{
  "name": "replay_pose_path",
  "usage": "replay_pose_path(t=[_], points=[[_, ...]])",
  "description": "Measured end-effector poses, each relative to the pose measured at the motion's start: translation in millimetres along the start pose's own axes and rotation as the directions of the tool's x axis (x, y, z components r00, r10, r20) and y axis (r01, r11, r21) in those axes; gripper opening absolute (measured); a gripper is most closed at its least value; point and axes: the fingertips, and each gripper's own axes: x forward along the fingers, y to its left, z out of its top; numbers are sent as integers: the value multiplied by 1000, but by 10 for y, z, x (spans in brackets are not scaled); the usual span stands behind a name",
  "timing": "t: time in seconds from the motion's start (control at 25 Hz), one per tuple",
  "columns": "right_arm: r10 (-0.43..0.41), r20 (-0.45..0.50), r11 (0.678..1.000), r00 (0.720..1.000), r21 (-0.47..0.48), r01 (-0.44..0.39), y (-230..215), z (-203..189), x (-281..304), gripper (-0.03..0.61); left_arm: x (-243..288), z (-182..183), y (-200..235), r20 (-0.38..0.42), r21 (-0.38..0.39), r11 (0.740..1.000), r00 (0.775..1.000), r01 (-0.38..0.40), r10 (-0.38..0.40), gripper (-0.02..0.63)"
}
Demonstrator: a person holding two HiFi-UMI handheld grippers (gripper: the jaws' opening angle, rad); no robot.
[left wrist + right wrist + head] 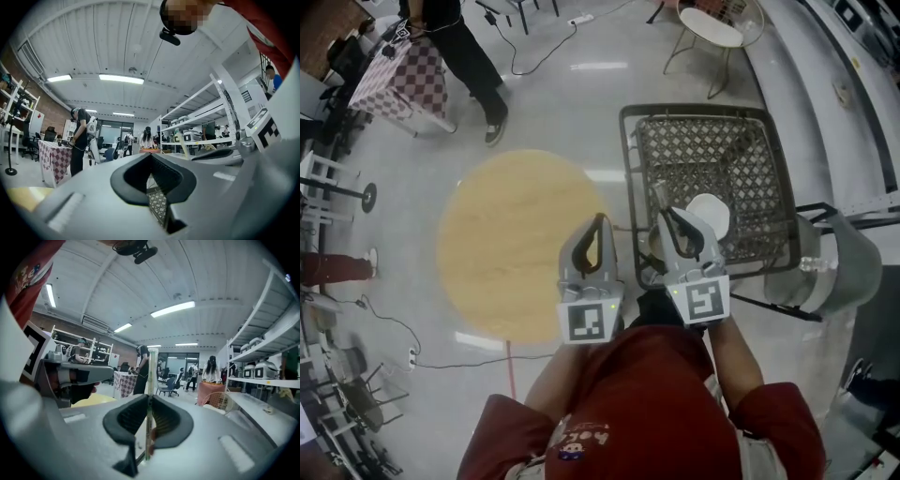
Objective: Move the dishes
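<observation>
Dish (151, 364), thin and glassy-edged, clamped in right gripper (149, 399) jaws; left gripper (151, 158) jaws pressed together, empty.

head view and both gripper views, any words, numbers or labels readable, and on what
No text reads clearly.
On the red shirt: coloured print, too blurred to read.
On the cubes of the left gripper and right gripper: square marker patterns, no letters.
On the plate in the right gripper: no marking seen.
On the shelf items: too small to read.
</observation>
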Motion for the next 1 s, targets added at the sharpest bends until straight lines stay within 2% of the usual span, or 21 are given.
replay_pose_path(t=[0.2, 0.6, 1.0], points=[[-118, 46, 993, 992, 11, 118, -320, 71, -189, 37, 119, -20, -234, -4, -5, 999, 999, 50, -50, 6], [-249, 31, 968, 968, 16, 249, -935, -8, -582, 37, 419, -49, -839, -1, -30, 986, 987, 161, -161, 6], [-381, -3, 925, 925, 16, 381, -1637, -170, -1030, 37, 772, -168, -1584, -11, -52, 955, 956, 291, -292, 6]])
